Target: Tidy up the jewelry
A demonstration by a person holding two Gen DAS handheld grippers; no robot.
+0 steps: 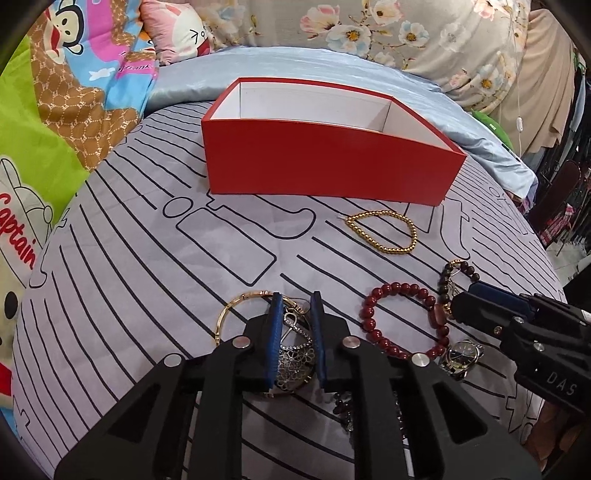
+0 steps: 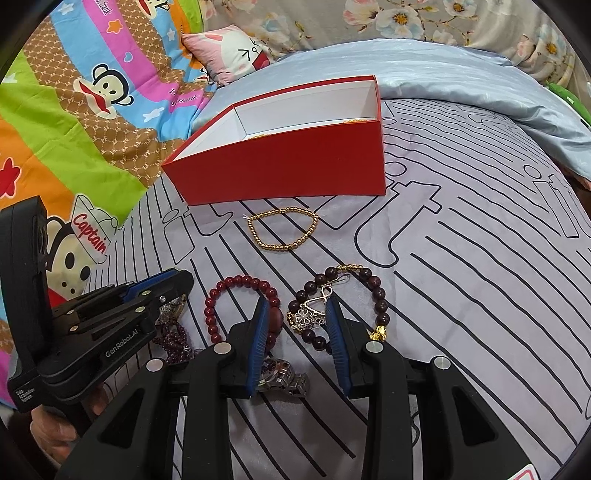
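The pendant (image 1: 295, 350) is loosely straddled by the left gripper (image 1: 295, 306), jaws slightly parted; it could be dropped short of the red box (image 1: 332, 166). The right gripper (image 2: 295, 314) jaws are spread, nothing pinched.

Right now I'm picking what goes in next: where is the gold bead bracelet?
The gold bead bracelet lies on the striped sheet just in front of the red box, beyond the red bead bracelet, touched by neither gripper.

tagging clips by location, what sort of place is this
Most likely a bedroom at home: the jewelry and red box sit on a bed's patterned sheet, with a cartoon pillow and floral bedding behind.
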